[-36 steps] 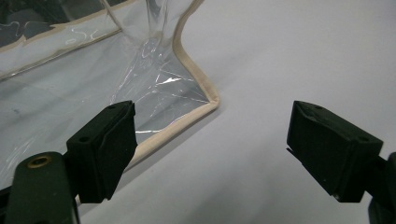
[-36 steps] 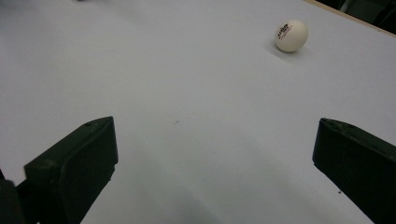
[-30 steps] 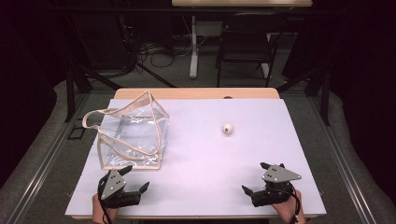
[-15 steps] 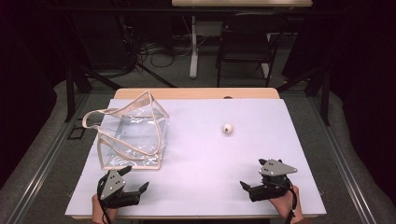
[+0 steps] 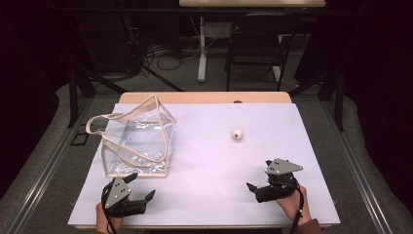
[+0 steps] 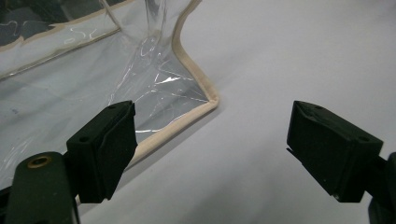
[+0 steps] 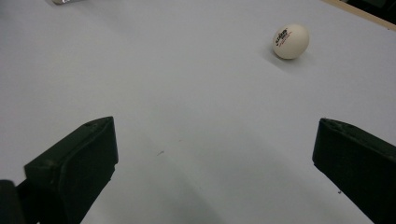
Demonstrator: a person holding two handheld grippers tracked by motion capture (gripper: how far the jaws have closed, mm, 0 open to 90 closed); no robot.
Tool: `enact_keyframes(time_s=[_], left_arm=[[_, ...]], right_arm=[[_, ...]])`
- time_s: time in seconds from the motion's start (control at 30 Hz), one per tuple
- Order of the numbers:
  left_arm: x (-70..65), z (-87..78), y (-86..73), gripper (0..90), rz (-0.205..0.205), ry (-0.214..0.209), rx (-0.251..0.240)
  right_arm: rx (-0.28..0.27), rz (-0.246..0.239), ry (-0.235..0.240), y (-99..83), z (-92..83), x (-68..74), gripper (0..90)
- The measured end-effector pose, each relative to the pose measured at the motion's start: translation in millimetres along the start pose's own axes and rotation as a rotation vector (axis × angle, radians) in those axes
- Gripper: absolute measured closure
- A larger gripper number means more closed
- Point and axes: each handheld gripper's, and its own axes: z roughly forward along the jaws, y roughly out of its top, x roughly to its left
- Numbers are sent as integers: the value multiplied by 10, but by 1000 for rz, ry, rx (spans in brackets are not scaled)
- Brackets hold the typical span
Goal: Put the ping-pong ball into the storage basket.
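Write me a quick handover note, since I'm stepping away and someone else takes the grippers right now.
Left gripper: open, empty, at the near left, just short of the clear bag.
Right gripper: open, empty, at the near right, aimed toward the white ball.
The bag stands on the left of the table, its corner close to the left jaws. The ball lies alone, right of centre.
Done: nothing gripped.
Left, probably: pick up the ball and put it in the bag.

A dark chair (image 5: pixel 256 46) and cables (image 5: pixel 163 53) sit beyond the table (image 5: pixel 204 97).
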Motion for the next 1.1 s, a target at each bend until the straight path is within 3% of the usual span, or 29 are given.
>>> enact_keyframes(time_s=[1.1], left_arm=[[1, -12, -3, 162, -1, 6, -7]], right_arm=[[34, 20, 1, 304, 289, -242, 0]])
